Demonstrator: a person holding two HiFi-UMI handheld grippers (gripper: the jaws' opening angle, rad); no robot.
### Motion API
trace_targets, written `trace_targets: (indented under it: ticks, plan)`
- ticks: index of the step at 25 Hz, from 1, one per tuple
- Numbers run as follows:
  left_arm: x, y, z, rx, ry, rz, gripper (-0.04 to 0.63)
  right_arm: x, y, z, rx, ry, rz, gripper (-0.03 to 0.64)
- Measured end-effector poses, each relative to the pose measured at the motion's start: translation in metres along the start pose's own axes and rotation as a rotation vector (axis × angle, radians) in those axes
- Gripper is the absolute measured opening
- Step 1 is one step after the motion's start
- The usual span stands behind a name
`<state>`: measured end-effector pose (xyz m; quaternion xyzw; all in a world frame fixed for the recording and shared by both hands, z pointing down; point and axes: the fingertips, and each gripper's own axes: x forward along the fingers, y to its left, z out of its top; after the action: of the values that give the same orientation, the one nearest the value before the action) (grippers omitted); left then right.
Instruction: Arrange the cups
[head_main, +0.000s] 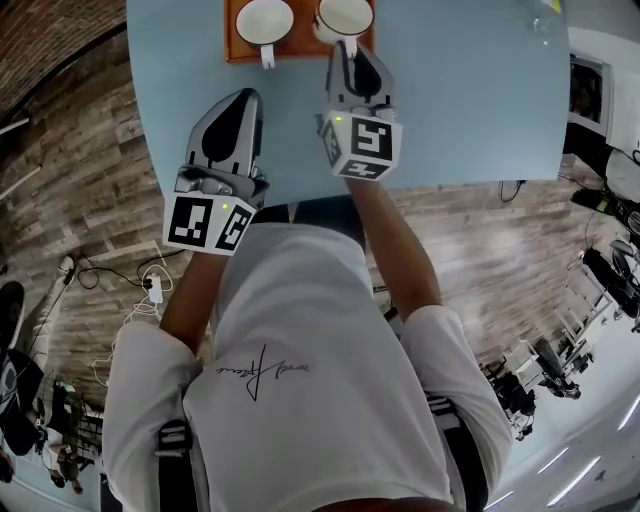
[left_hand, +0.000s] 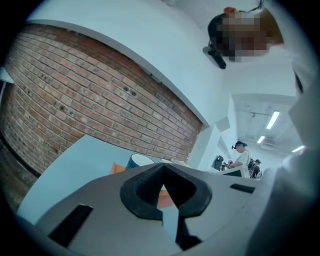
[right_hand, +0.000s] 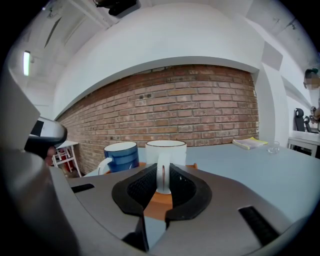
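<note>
The right gripper (right_hand: 162, 171) pinched the handle (right_hand: 161, 183) of the white cup (right_hand: 165, 150) on the orange tray (right_hand: 159, 201). The cup was probably rigid, slick, breakable ceramic. The left gripper (left_hand: 161, 169) was pressed together, empty.

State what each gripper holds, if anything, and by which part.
The right gripper grips the white cup by its handle; the left gripper is shut and holds nothing.
</note>
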<state>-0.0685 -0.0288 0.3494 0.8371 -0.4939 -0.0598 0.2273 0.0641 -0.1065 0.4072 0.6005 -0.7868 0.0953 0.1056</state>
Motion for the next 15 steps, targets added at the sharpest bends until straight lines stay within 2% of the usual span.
trace_targets:
  ticks: [15]
  plan:
    - [-0.0014, 0.0043, -0.0095, -0.008, 0.024, 0.012, 0.008, -0.0019, 0.0028, -0.007, -0.014, -0.021, -0.047, 0.064]
